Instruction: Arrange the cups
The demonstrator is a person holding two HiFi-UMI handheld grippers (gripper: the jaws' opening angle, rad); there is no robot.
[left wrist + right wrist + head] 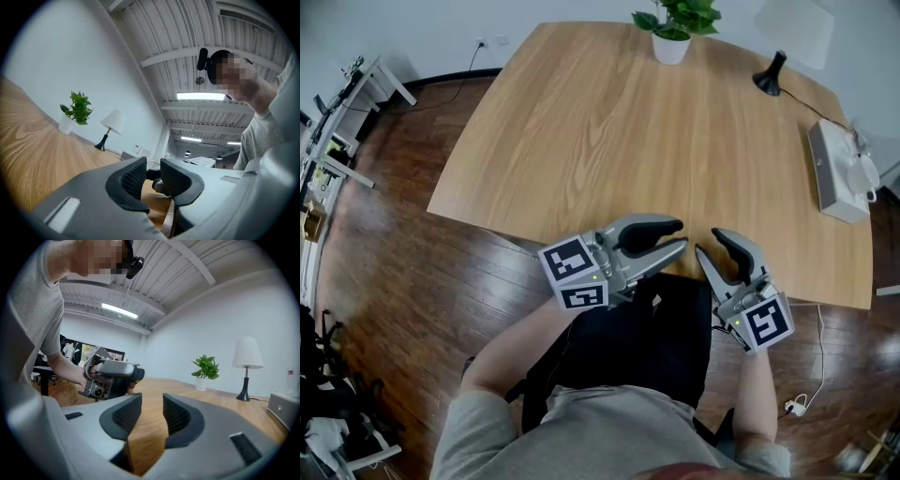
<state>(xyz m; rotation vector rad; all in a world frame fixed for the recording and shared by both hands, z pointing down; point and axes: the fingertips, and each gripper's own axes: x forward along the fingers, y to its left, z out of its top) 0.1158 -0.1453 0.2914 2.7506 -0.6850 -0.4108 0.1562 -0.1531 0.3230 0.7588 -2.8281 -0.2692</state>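
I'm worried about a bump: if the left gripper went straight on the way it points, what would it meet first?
Probably the grey right gripper: its dark tip shows between the open jaws of the grey left gripper, by the light wooden table. Their distance apart is unclear.

Wooden table on dark wood floor; white walls.

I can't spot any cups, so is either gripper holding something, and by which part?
Nothing is held. The left gripper and the right gripper both stand with jaws apart and empty.
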